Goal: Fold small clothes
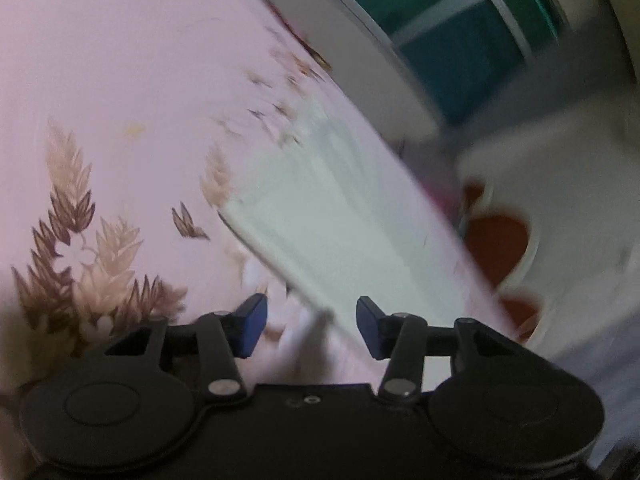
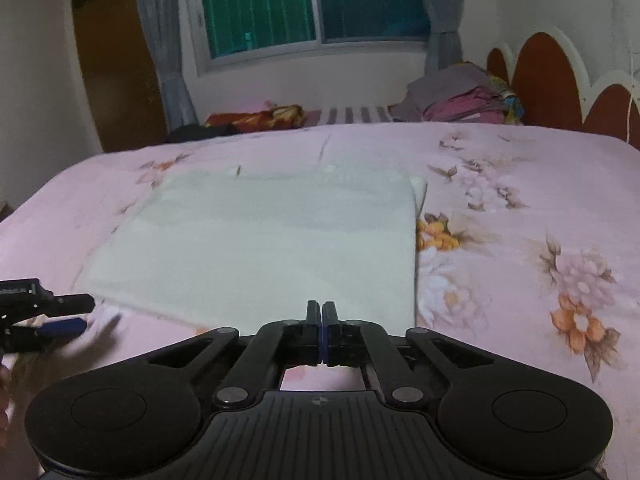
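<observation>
A pale white-green folded cloth (image 2: 264,236) lies flat on the pink floral bedsheet (image 2: 520,208). My right gripper (image 2: 322,312) is shut at the cloth's near edge; whether it pinches the edge I cannot tell. My left gripper (image 1: 311,328) is open and empty, its blue pads either side of the cloth's near corner (image 1: 320,220). In the right wrist view the left gripper (image 2: 76,314) shows at the far left, just beside the cloth's left corner. The left view is tilted and blurred.
A pile of clothes (image 2: 460,96) sits at the far right of the bed by the red headboard (image 2: 548,80). A red and yellow bundle (image 2: 260,116) lies at the far edge. A window (image 2: 312,4) and wooden door (image 2: 116,64) are behind.
</observation>
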Available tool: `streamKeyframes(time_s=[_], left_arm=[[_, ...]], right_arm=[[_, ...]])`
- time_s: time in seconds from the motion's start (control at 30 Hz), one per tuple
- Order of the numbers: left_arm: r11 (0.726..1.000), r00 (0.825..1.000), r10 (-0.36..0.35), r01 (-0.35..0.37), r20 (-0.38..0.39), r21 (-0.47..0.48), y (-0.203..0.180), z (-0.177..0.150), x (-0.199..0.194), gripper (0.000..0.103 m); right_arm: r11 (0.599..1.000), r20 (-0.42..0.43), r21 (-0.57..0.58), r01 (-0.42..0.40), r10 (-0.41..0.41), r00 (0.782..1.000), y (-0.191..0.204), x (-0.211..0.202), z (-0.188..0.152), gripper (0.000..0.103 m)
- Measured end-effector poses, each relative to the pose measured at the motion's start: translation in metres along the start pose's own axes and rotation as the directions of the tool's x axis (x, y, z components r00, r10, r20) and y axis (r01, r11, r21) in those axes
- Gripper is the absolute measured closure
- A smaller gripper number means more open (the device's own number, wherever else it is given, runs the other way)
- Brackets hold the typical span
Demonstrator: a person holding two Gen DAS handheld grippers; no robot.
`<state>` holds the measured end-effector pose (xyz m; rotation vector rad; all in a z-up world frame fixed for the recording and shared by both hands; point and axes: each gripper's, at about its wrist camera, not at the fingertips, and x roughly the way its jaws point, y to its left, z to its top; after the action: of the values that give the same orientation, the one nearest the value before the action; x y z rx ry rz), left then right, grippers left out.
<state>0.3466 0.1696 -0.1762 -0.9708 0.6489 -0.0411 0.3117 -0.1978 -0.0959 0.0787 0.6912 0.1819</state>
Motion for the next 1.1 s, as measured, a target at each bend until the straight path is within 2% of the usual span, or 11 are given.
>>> streamKeyframes(time_s=[0.07,0.23,0.53,0.57,0.6,0.67,0.77,0.83,0.87,0.97,1.1], left_arm=[[0.996,0.999,-0.033,0.036,0.043,-0.079,0.010,0.005,0.009,0.062],[0.996,0.997,-0.035,0.041,0.075,-0.081,0.009,0.014,0.036,0.074],[0.987,0.990,-0.048,0.067,0.132,-0.143,-0.002,0.025,0.066,0.068],[0.990,0.991,-0.037,0.053,0.129,-0.128,-0.004,0.026,0.069,0.077],[0.992,0.992,-0.016,0.031,0.122,-0.122,-0.004,0.028,0.072,0.097],[0.988,0.987,-0.043,0.065,0.154,-0.143,-0.003,0.029,0.067,0.096],[0.995,0.980,-0.074,0.085,0.183,-0.052,-0.012,0.027,0.056,0.095],[0.997,0.981,-0.035,0.046,0.190,-0.057,-0.007,0.027,0.056,0.069],[0.996,0.980,-0.024,0.040,0.198,-0.079,-0.001,0.027,0.056,0.063],[0.996,0.982,-0.016,0.033,0.188,-0.086,0.001,0.031,0.058,0.067],[0.997,0.986,0.046,-0.036,0.158,-0.065,0.001,0.035,0.063,0.095]], right_arm=[[1.000,-0.019,0.011,-0.016,0.016,1.000,0.003,0.010,0.008,0.103],[1.000,-0.035,0.020,-0.024,0.025,0.999,0.016,0.042,0.028,0.103],[0.997,-0.058,0.047,-0.057,0.060,0.997,0.036,0.111,0.064,0.103],[0.997,-0.063,0.044,-0.064,0.067,0.996,0.037,0.118,0.067,0.103],[0.997,-0.073,0.039,-0.073,0.076,0.994,0.039,0.125,0.069,0.103],[0.996,-0.086,0.027,-0.088,0.090,0.992,0.042,0.136,0.073,0.103],[0.993,-0.077,0.004,-0.121,0.121,0.990,0.048,0.141,0.077,0.103],[0.990,-0.070,-0.009,-0.137,0.136,0.988,0.052,0.146,0.076,0.103],[0.990,-0.082,-0.009,-0.139,0.138,0.987,0.052,0.153,0.074,0.103],[0.992,-0.115,0.004,-0.129,0.129,0.985,0.048,0.174,0.060,0.103],[0.986,-0.078,0.058,-0.156,0.160,0.984,0.044,0.163,0.064,0.103]])
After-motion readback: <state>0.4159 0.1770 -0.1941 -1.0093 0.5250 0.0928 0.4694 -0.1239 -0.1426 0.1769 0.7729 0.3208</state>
